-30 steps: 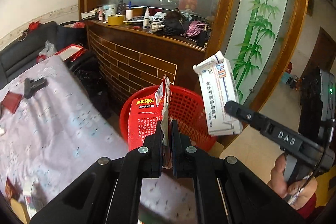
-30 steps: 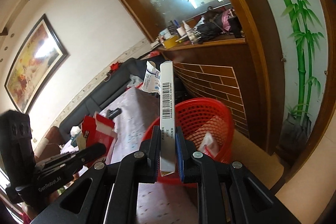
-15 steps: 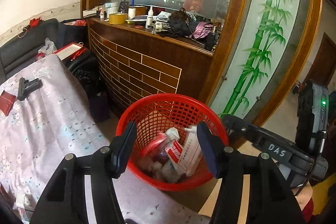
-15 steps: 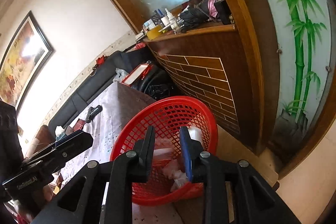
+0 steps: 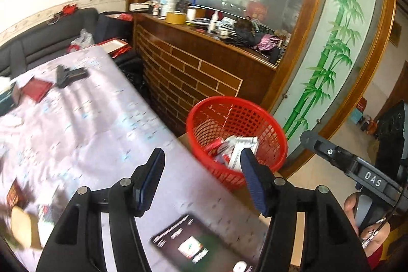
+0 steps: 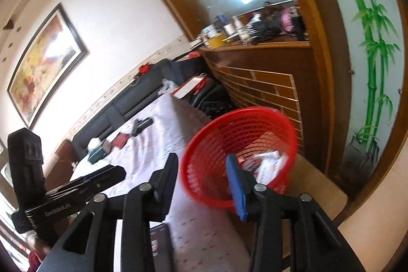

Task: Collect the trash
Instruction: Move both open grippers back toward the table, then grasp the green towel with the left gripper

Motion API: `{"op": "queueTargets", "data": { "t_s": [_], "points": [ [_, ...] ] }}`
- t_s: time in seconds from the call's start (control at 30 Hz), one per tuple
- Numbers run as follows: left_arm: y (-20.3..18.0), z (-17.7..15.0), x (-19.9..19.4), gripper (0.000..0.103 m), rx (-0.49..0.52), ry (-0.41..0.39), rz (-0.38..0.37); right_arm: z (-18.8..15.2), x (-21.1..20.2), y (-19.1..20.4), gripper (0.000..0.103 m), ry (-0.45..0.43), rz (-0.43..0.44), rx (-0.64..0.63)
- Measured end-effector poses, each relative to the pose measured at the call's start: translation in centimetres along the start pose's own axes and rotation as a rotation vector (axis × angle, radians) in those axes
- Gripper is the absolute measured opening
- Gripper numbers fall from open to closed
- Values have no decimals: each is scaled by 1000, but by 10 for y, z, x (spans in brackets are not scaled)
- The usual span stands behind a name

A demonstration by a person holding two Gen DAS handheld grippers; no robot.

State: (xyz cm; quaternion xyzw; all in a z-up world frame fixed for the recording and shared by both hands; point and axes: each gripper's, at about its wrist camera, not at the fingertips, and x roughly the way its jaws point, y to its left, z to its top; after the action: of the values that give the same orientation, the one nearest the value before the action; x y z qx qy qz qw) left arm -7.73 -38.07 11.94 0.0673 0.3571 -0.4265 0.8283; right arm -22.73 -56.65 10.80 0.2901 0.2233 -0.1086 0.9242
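Your desk (image 5: 84, 124), draped in a pale flowered cloth, fills the left of both wrist views, with a black sofa (image 5: 48, 42) behind it and a brick-patterned wooden counter (image 5: 193, 73) beside it. Just off the desk's edge sits the red basket (image 5: 237, 137), resting on a cardboard box (image 6: 316, 185); cartons and crumpled wrappers (image 5: 234, 147) lie inside it. On the desk near you lies a dark booklet (image 5: 188, 244), and at the far end a black gadget (image 5: 68, 74) beside a red card (image 5: 35, 91).

Your left gripper (image 5: 201, 181) hangs above the desk's edge, its jaws spread and opening, with nothing between them. Your right gripper (image 6: 202, 177) points at the basket, its jaws also apart and opening, nothing between them either. Each gripper shows in the other's view, with your hand (image 5: 367, 228) on the right one's handle.
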Motion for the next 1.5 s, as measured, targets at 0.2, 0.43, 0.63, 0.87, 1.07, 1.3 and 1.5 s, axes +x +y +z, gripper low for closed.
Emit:
{"op": "queueTargets", "data": {
  "t_s": [0.2,0.43,0.63,0.87,1.07,1.3,1.5],
  "points": [
    [38,-29,-38,62,-57,-3,42,-20,16,58,49,61,76,-101],
    [97,-64,-84,62,-144,-12,113,-47,37,109,51,144,140,-186],
    [175,-96,-139,65,-246,-52,258,-66,49,137,55,194,169,-249],
    [297,-122,-185,68,-459,-89,452,-77,59,153,56,229,186,-272],
    [380,-135,-172,70,-600,-51,412,-86,62,163,56,253,198,-287],
    [378,-149,-152,70,-612,18,245,-89,66,164,57,266,193,-284],
    [305,-163,-171,72,-431,56,225,-90,71,163,57,281,200,-283]
  ]
}}
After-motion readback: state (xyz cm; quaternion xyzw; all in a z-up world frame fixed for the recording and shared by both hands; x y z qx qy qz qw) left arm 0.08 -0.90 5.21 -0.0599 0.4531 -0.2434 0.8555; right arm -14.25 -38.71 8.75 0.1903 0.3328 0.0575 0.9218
